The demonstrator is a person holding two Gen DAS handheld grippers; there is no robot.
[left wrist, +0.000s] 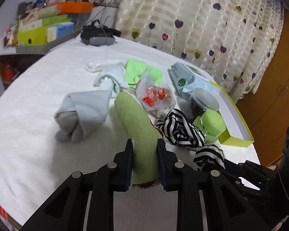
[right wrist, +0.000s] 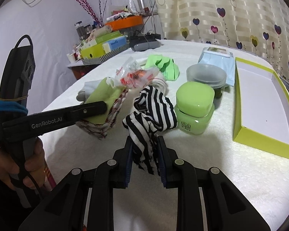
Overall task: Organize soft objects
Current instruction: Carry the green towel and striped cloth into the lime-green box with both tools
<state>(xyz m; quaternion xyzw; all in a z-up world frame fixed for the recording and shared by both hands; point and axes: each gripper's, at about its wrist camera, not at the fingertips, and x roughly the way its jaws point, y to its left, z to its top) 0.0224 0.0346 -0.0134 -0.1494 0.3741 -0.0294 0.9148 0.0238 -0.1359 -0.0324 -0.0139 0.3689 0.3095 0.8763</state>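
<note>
A light green knitted sock [left wrist: 136, 119] with a red-and-white edge lies lengthwise between the pads of my left gripper [left wrist: 144, 142], which is shut on it just above the white bedcover. In the right wrist view the same sock [right wrist: 102, 94] shows under the left gripper [right wrist: 104, 109], held by a hand at the left. My right gripper [right wrist: 144, 144] is shut on a black-and-white striped cloth [right wrist: 154, 105], whose bunched end rests against a green jar [right wrist: 194, 105]. The striped cloth [left wrist: 179, 129] is also in the left wrist view, to the right of the green sock.
On the bedcover lie a rolled grey-blue sock pair [left wrist: 82, 113], white socks [left wrist: 111, 77], a bright green cloth [left wrist: 138, 71], a clear bag with red contents [left wrist: 156, 96], a clear lidded jar [right wrist: 206, 75], a wipes pack [left wrist: 186, 79] and an open lime box [right wrist: 260, 100]. A cluttered shelf [left wrist: 38, 30] stands behind.
</note>
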